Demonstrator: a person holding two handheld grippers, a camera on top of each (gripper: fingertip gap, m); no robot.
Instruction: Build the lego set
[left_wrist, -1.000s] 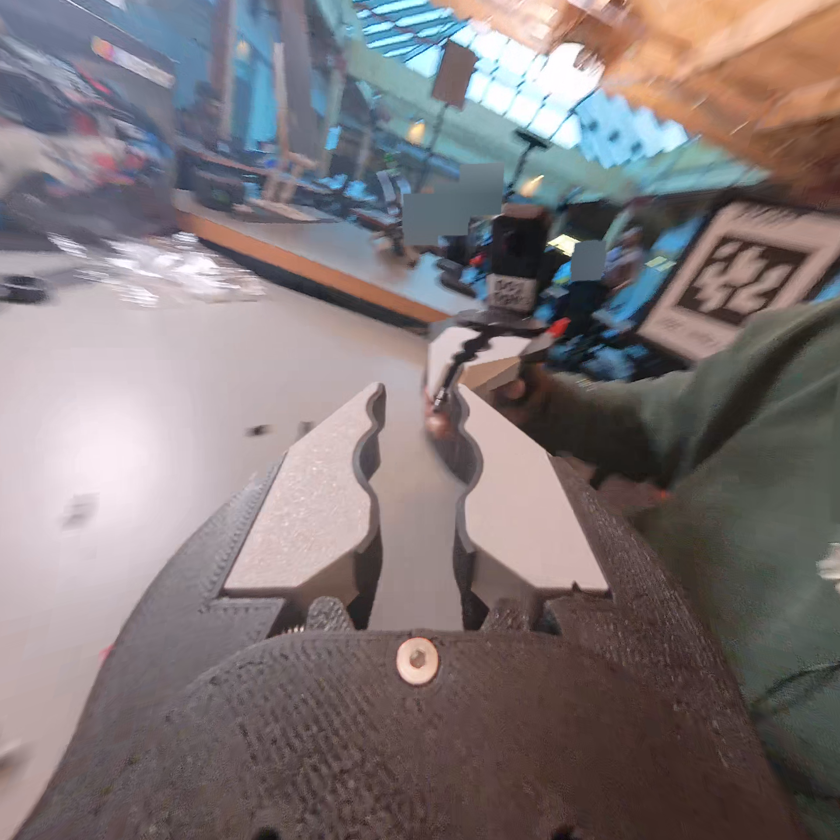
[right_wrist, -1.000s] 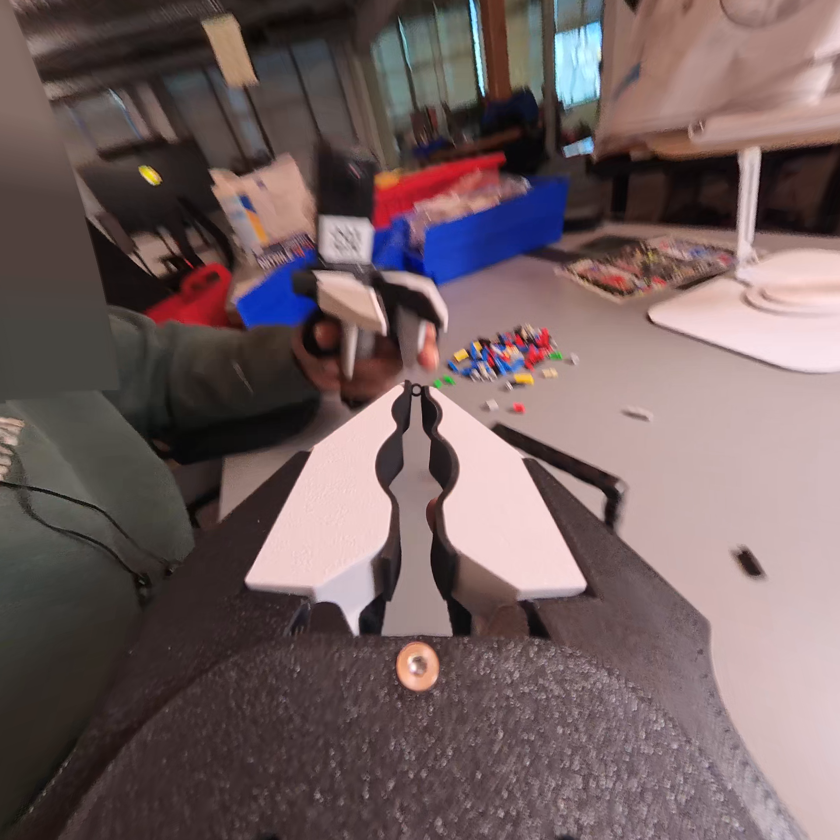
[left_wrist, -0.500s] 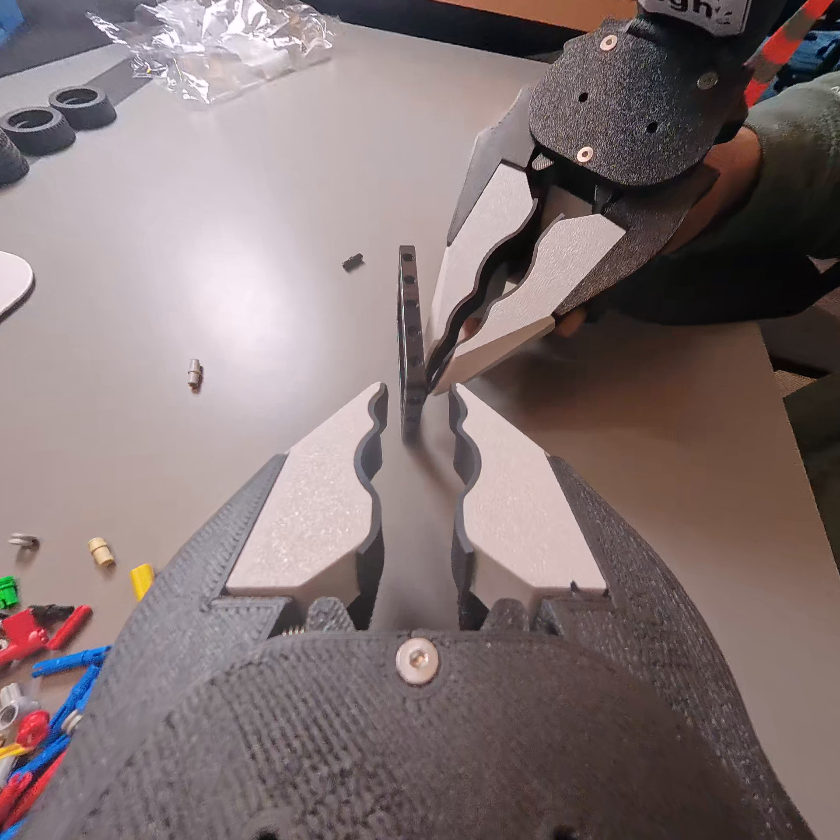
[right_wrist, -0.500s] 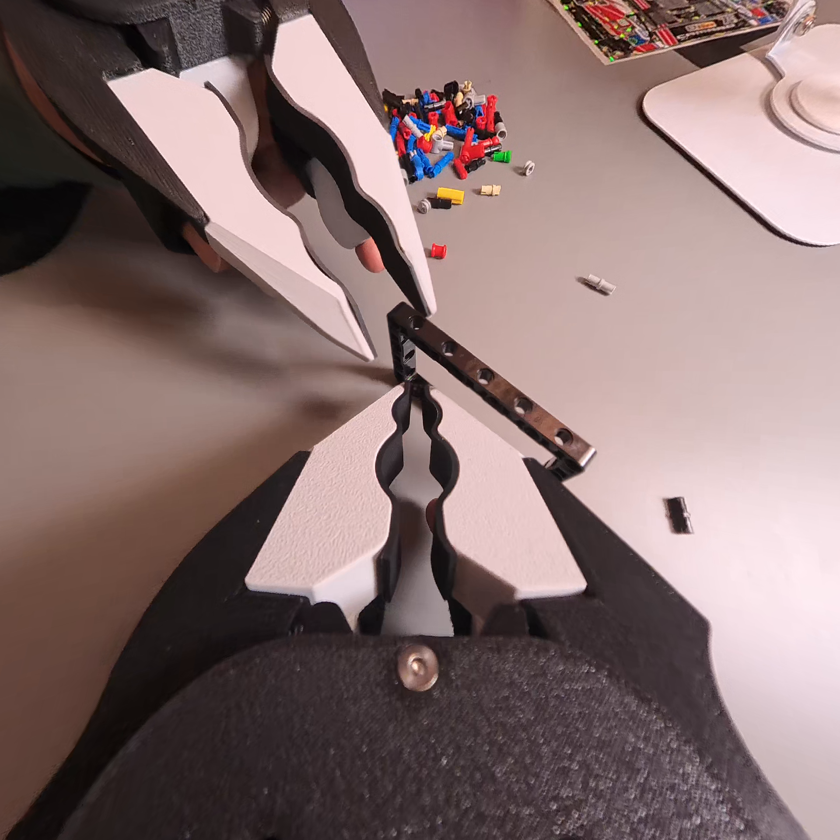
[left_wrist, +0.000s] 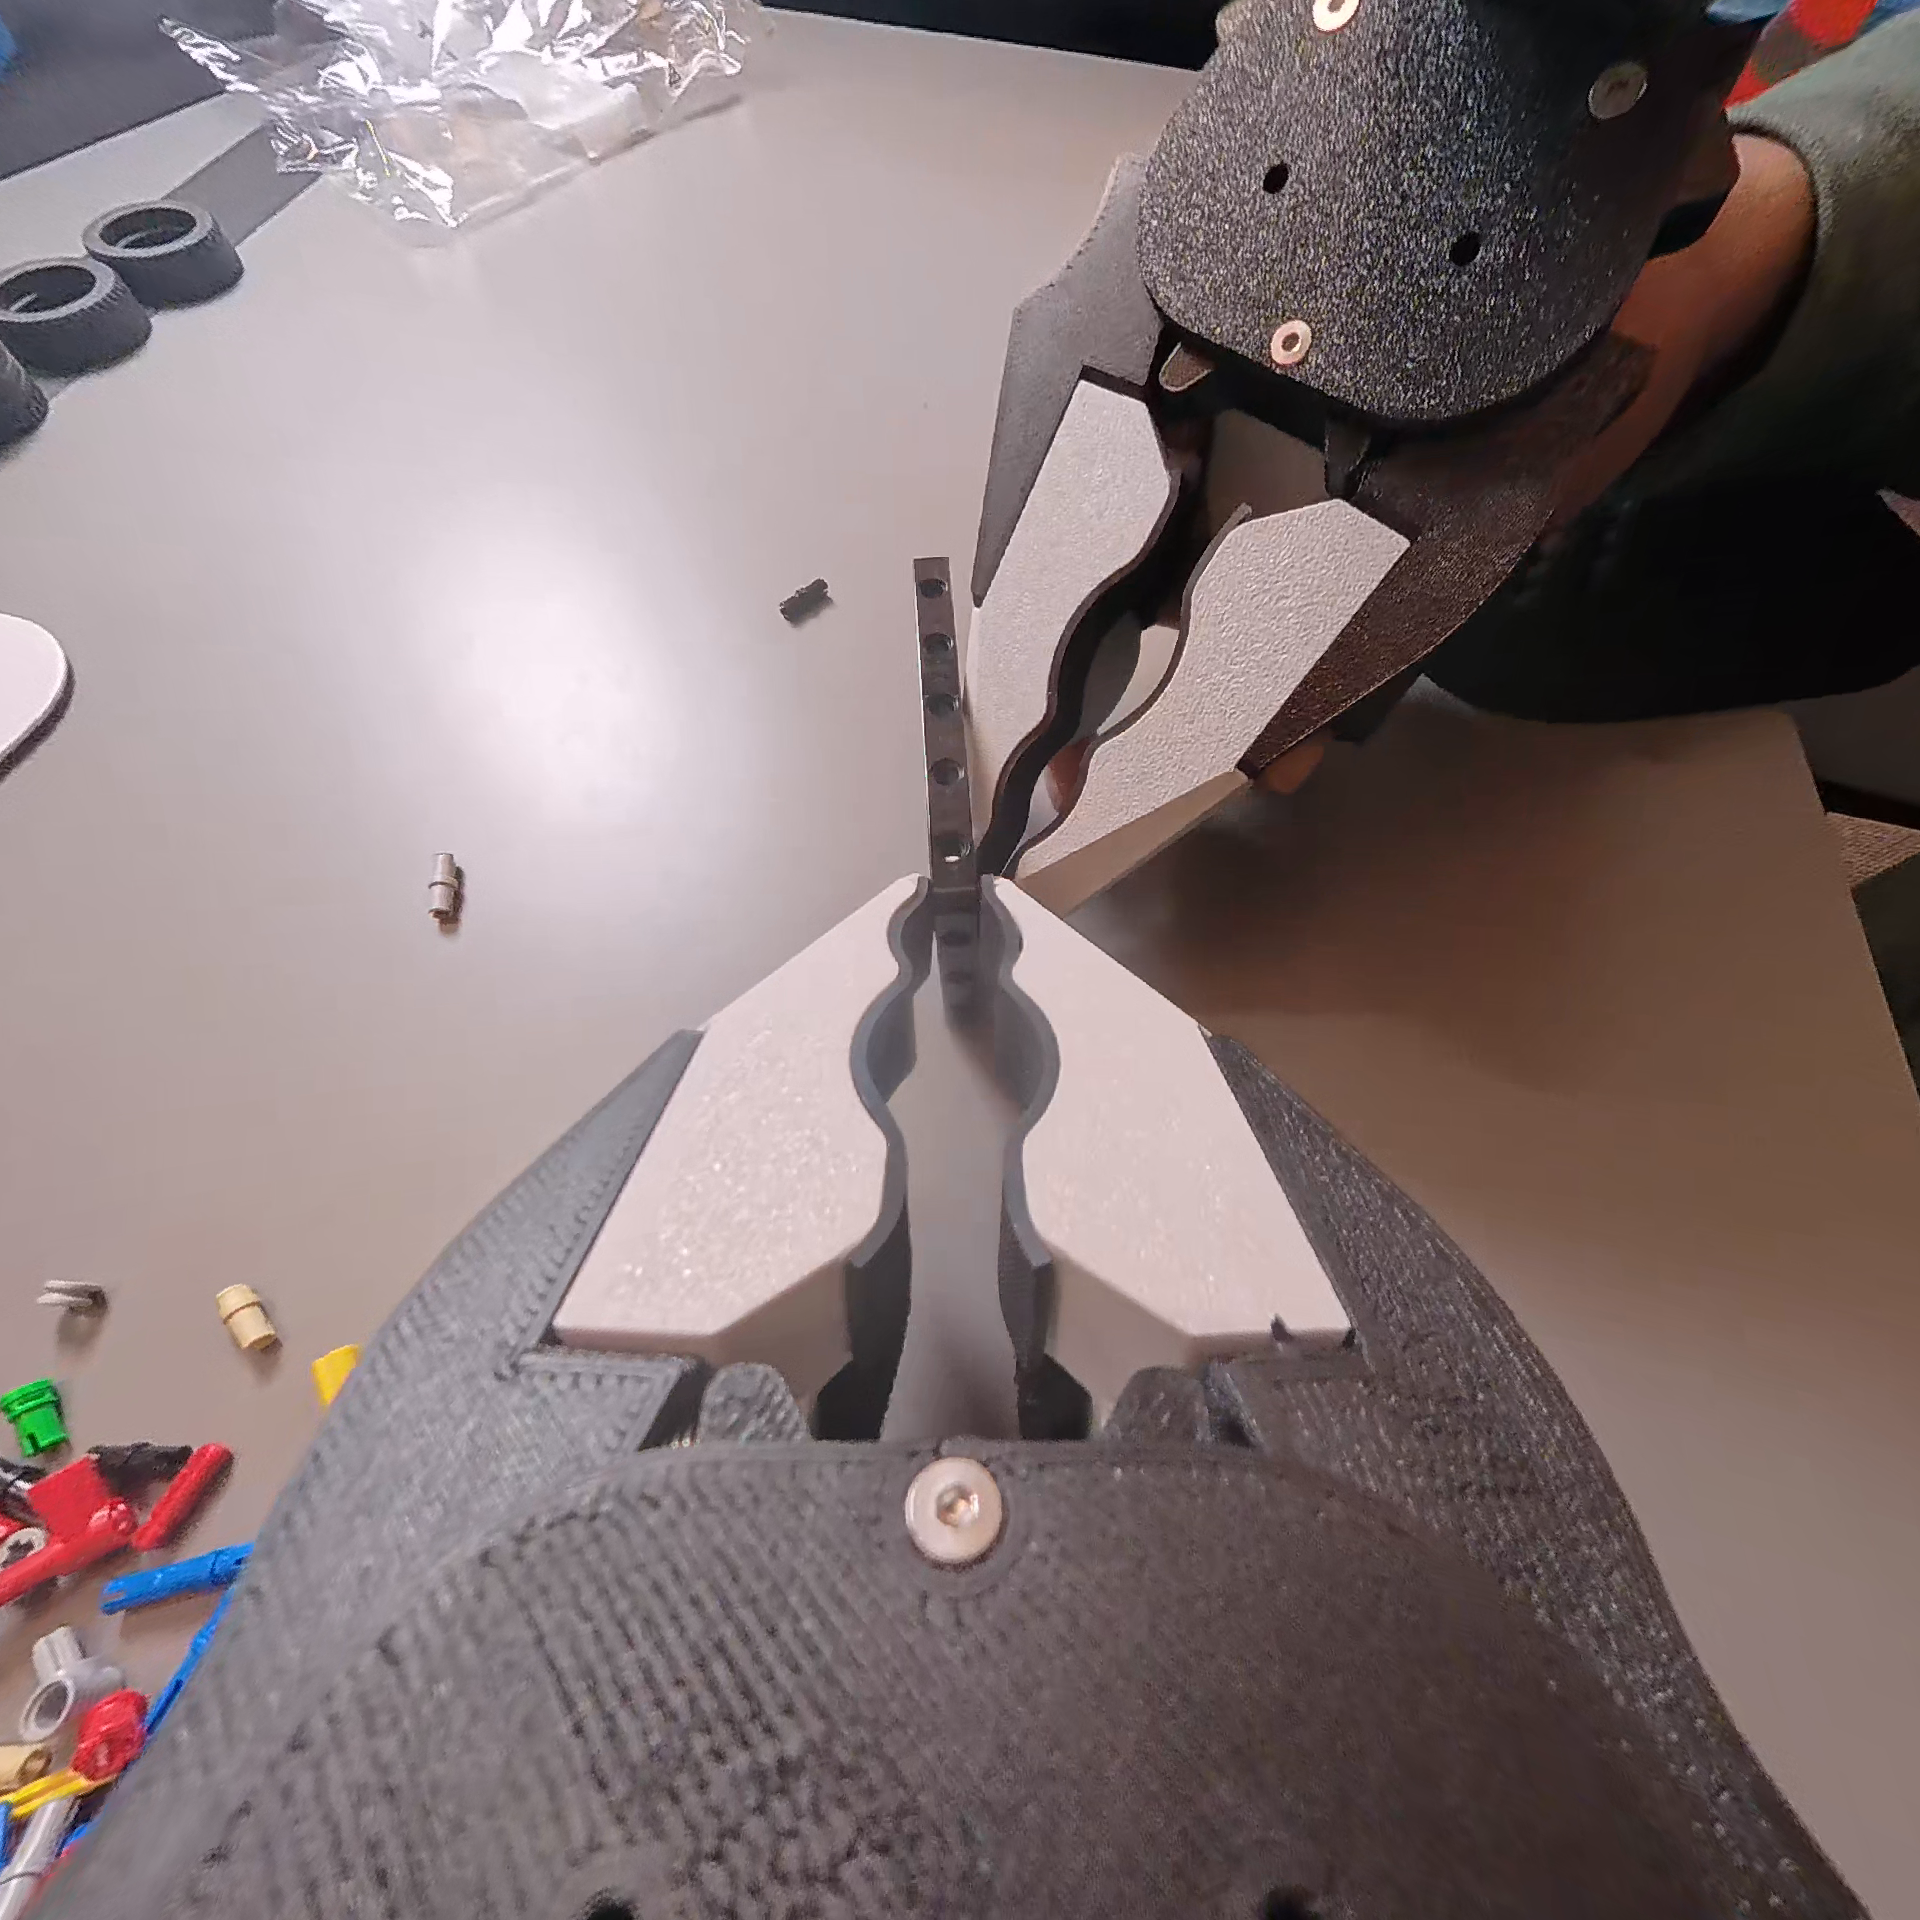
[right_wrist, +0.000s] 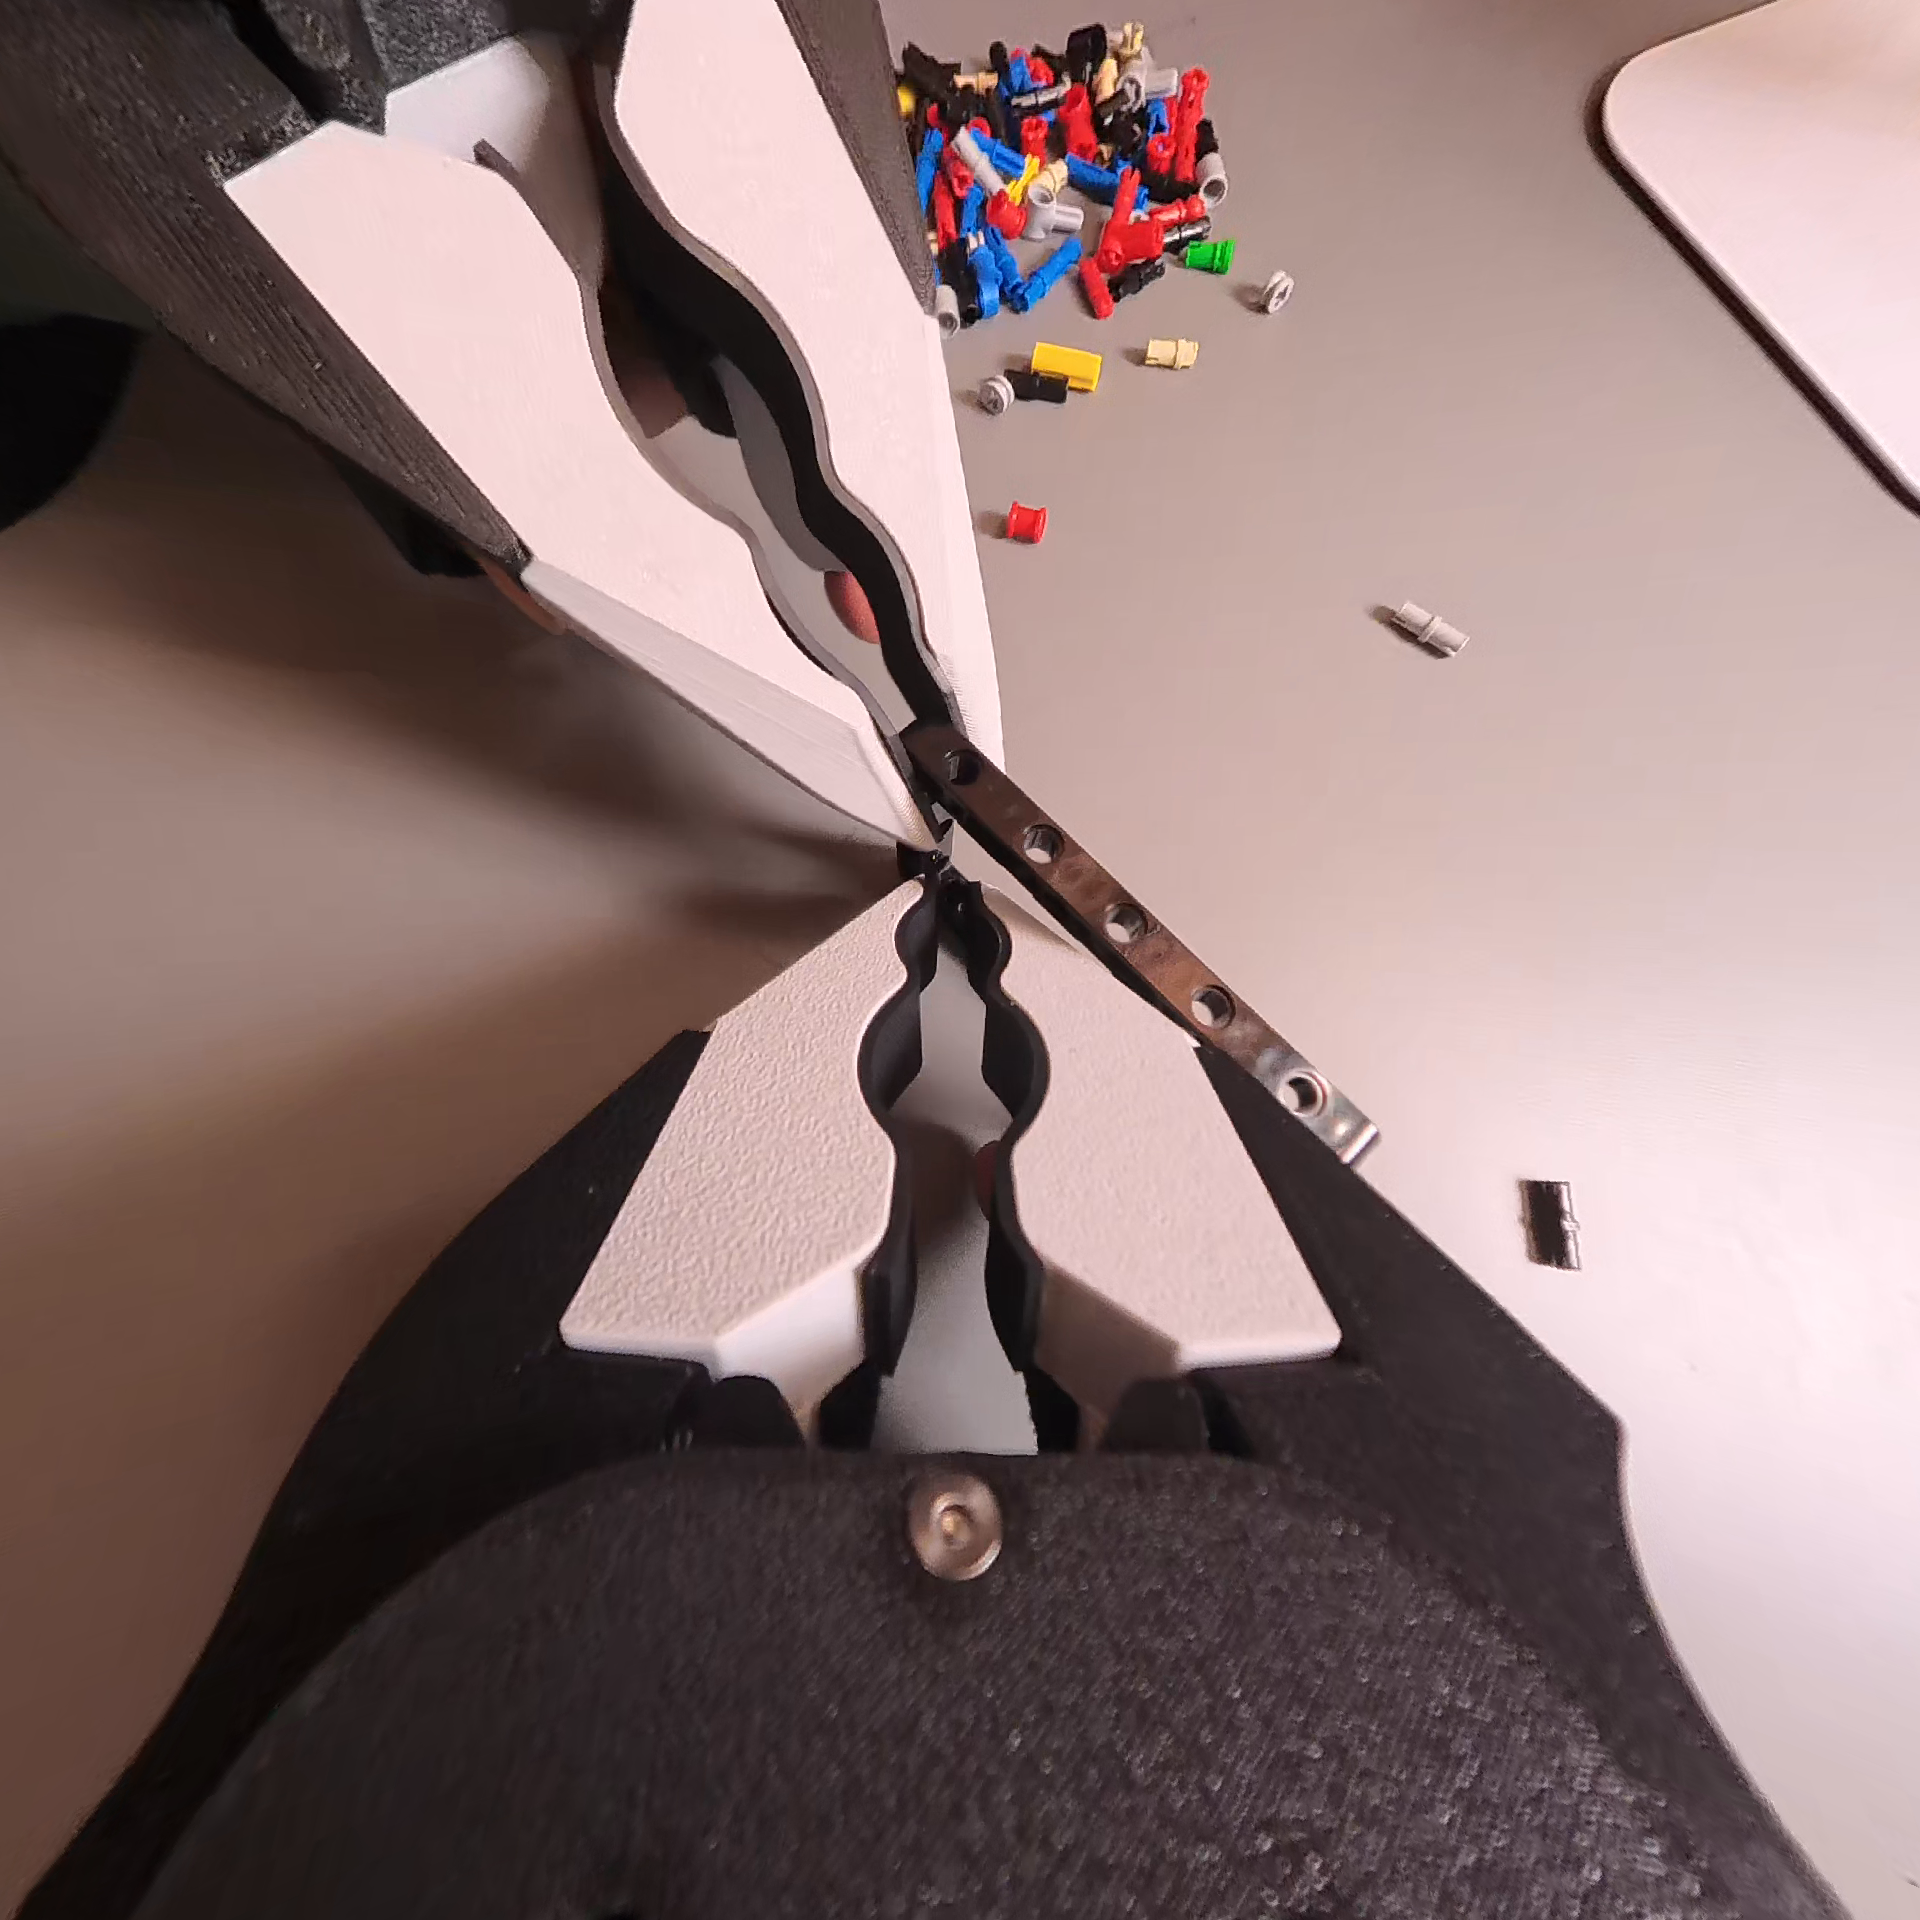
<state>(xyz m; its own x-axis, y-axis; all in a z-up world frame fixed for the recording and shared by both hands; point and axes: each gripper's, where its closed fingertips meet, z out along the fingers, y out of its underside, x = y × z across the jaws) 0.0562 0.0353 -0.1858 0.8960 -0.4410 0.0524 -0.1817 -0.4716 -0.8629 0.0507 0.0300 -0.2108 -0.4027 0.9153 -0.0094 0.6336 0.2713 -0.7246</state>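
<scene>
A black L-shaped beam with a row of holes (left_wrist: 943, 675) is held above the grey table (left_wrist: 520, 520) by both grippers. My left gripper (left_wrist: 951, 896) is shut on the beam near its corner, and the long arm points away from it. My right gripper (right_wrist: 940, 883) is shut on the beam's short end, with the long arm (right_wrist: 1122, 925) running off to the lower right. In the right wrist view the left gripper (right_wrist: 920, 790) comes in from the upper left. In the left wrist view the right gripper (left_wrist: 1006, 857) comes in from the upper right. The two pairs of tips nearly touch.
A pile of small coloured pieces (right_wrist: 1070, 177) lies beyond the grippers, also at the left edge (left_wrist: 94, 1507). Loose pins lie nearby: black (right_wrist: 1550, 1223), grey (right_wrist: 1429, 629), and a red bush (right_wrist: 1025, 522). Black tyres (left_wrist: 156, 249), a clear bag (left_wrist: 468, 94) and a white base (right_wrist: 1787, 208) sit farther off. Left and right tips are no more than a few centimetres apart. Left tips and right tips are each some 9 centimetres from the red bush (right_wrist: 1025, 522).
Both grippers came down from pointing across the room to just above the table. My left gripper, open half a second ago, has moved onto the beam and shut on it. The right still holds it.
</scene>
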